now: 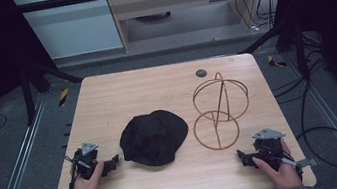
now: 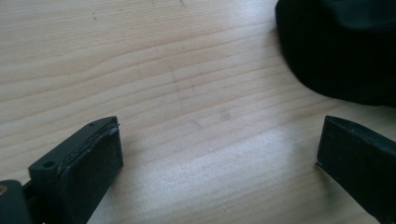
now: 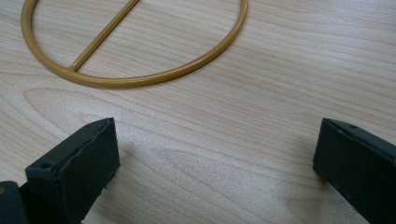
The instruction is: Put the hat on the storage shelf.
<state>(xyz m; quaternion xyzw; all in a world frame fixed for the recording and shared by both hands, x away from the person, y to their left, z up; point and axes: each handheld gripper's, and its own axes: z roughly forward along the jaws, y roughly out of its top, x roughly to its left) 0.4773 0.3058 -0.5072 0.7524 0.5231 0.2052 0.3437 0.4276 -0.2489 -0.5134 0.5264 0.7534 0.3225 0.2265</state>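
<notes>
The left gripper [image 1: 114, 162] is resting on the wooden table [image 1: 155, 84] with its jaws spread wide and nothing between them, just left of the black cap [image 1: 152, 137]. The cap is lying dome-up near the table's middle. The right gripper [image 1: 241, 156] is also gaping, released and grasping nothing, well right of the cap. The gold wire stand [image 1: 219, 109] is standing just right of the cap, its round base ring [image 3: 135, 79] lying flat just ahead of the right gripper's jaws.

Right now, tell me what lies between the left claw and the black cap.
Only bare wood: in the high view the left claw sits just left of the black cap, apart from it, with table between.
</notes>
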